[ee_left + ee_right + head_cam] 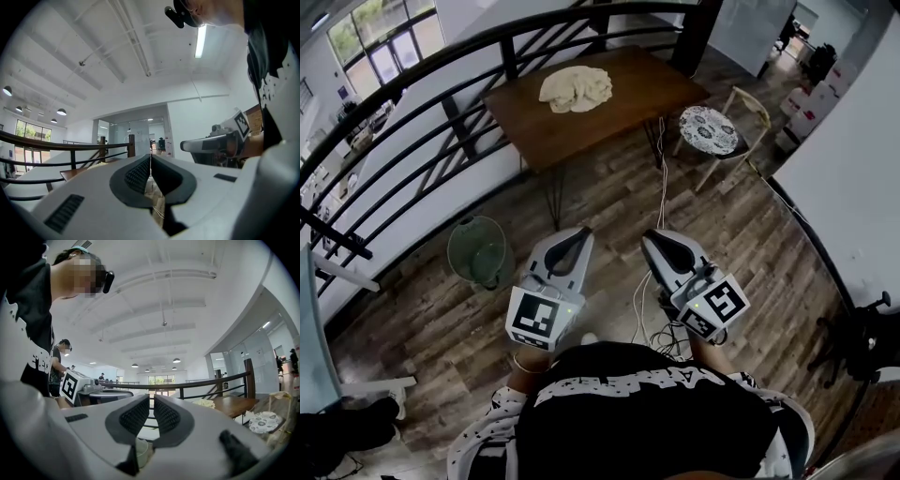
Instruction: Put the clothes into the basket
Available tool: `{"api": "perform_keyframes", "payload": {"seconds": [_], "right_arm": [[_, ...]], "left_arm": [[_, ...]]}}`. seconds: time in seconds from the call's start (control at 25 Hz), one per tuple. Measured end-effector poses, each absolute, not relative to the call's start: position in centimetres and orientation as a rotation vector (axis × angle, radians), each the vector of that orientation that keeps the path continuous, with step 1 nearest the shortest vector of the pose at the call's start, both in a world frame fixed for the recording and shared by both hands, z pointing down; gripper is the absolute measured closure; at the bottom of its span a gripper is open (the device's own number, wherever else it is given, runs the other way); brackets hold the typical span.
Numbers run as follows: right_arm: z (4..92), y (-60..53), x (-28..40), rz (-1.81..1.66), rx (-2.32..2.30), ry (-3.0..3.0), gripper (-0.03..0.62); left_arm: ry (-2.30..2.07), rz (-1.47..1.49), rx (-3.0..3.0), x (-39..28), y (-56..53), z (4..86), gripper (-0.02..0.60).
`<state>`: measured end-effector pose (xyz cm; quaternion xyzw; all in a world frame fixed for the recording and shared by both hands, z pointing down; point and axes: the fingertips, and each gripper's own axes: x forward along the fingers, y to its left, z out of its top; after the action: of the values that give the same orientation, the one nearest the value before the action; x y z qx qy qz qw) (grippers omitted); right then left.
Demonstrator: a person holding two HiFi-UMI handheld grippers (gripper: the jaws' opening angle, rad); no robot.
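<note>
Left claw (577, 234): white moulded shells with black ribbed pads, pressed together with nothing between them. It points level toward the surface.
Right claw (655, 237): built the same, pads closed to a hairline and holding nothing.
Floor (750, 234): weathered wood planks. White cables (661, 192) trail between the two claws.
Basket (478, 251): round, pale green and open-topped, on the floor left of the left claw.
Surface (619, 108): brown wooden rectangle on thin hairpin legs.
Clothes (575, 89): crumpled cream fabric in a soft heap by the middle of the surface's far edge, well apart from the basket and both claws.
Chair (708, 129): round patterned seat in a pale wooden frame, off the surface's right corner.
Railing (441, 112): curved black metal bars behind the surface.
Hard to tell: what the basket's wall is made of, and how many garments make up the heap. The person's torso hides the wrists.
</note>
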<state>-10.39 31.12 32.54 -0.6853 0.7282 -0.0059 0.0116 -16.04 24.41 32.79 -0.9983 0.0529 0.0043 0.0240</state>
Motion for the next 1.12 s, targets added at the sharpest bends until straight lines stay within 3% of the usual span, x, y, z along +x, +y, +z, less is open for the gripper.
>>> {"api": "perform_keyframes", "payload": {"seconds": [0.44,1.12], "right_arm": [[33.3,28.2,-10.9,-0.035,-2.107,2.285,0.562],[33.2,23.7,-5.6,-0.045,-1.991,2.336,0.562]], "left_arm": [[0.185,0.002,-3.087,-16.4,21.8,33.5,0.566],[0.327,-0.043,-3.062,-12.4,17.9,33.5,0.566]]}}
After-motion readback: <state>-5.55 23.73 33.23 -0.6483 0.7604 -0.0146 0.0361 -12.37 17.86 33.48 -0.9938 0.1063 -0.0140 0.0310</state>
